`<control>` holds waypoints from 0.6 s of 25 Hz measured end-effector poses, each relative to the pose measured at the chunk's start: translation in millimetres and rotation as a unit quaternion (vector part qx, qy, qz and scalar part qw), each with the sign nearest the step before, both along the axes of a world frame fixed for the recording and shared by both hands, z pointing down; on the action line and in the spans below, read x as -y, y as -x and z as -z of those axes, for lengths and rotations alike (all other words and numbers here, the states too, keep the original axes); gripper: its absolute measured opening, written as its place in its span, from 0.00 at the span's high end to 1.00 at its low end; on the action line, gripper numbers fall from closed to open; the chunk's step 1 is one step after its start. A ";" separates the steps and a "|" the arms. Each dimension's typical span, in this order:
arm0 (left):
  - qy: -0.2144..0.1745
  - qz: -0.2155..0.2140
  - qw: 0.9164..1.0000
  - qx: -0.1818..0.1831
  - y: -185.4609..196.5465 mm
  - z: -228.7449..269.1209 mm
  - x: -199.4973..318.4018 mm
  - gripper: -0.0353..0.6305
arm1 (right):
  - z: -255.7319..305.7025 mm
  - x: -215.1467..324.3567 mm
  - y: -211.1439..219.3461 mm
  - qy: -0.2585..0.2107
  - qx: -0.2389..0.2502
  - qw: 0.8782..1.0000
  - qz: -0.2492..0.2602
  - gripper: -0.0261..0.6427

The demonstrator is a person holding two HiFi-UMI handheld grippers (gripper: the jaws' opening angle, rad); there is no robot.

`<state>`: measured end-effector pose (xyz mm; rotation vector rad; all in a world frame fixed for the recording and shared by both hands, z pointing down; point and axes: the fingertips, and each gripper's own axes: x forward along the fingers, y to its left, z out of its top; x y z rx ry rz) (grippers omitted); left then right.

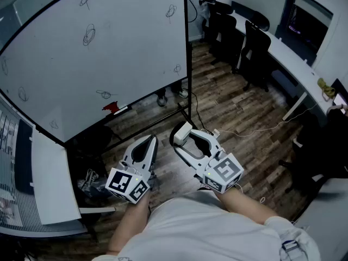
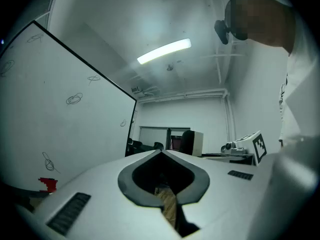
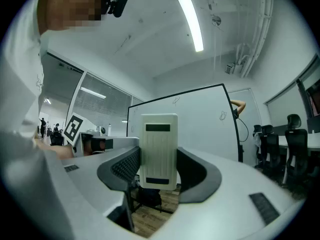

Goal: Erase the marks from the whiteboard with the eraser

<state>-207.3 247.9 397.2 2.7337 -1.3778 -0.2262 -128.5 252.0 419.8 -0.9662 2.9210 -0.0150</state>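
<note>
The eraser point(image 3: 159, 151), a pale ribbed block with a dark strip near each end, is clamped in the right gripper point(image 3: 159, 160). Its two jaws press on its long sides, open only as wide as the block. In the right gripper view its long axis stands upright, crosswise to the squeeze, and its upper end rises clear above the jaws. In the head view the eraser point(image 1: 182, 132) sits at the tips of the right gripper point(image 1: 188, 136), low in front of the person, with its face turned toward the whiteboard point(image 1: 125, 64) and well apart from it. The left gripper point(image 1: 149, 142) hangs just beside the right one, and both point forward at the board's foot. In its own view the left gripper point(image 2: 161, 154) has its jaws closed together with nothing between them, and only a dark teardrop gap shows behind the tips. The board stands on a black frame over a wood floor point(image 1: 239, 113), and its surface carries scattered thin scribbles, among them one point(image 1: 89, 35) near the upper middle, one point(image 1: 171, 11) toward the upper right and one point(image 1: 104, 94) low down. A small red thing point(image 1: 110, 107) sits at the bottom edge of the board, and it also shows in the left gripper view point(image 2: 48, 184). To the right, black chairs point(image 1: 255, 48) line a long white desk point(image 1: 296, 58).
</note>
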 end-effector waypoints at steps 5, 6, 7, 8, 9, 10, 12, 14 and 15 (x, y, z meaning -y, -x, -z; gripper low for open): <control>0.007 0.003 1.000 0.000 -3.7 -3.0 9.0 0.94 | -7.5 7.7 -5.5 0.008 0.002 1.000 0.000 0.61; 0.008 0.002 1.000 0.000 -5.8 -4.9 10.9 0.94 | -8.6 9.6 -7.2 0.009 0.002 1.000 0.000 0.61; 0.010 0.000 1.000 -0.001 -8.1 -6.6 13.0 0.94 | -9.6 11.4 -8.8 0.009 0.002 1.000 0.000 0.61; 0.012 -0.001 1.000 0.000 -10.4 -7.8 15.1 0.94 | -10.3 13.1 -10.4 0.010 0.002 1.000 -0.001 0.61; 0.015 -0.002 1.000 0.001 -12.7 -8.4 17.5 0.94 | -10.8 15.0 -12.3 0.010 0.003 1.000 -0.001 0.61; 0.017 -0.002 1.000 0.003 -14.9 -8.9 20.1 0.94 | -11.2 17.1 -14.3 0.011 0.004 1.000 -0.002 0.61; 0.020 -0.002 1.000 0.005 -19.0 -10.5 26.4 0.94 | -12.1 22.2 -18.6 0.009 0.009 1.000 0.001 0.61; 0.023 -0.001 1.000 0.006 -22.8 -13.2 35.3 0.94 | -12.5 29.5 -23.8 0.007 0.021 1.000 0.006 0.61; 0.024 -0.001 1.000 0.006 -25.0 -14.8 40.7 0.94 | -12.9 34.4 -26.8 0.007 0.026 1.000 0.008 0.61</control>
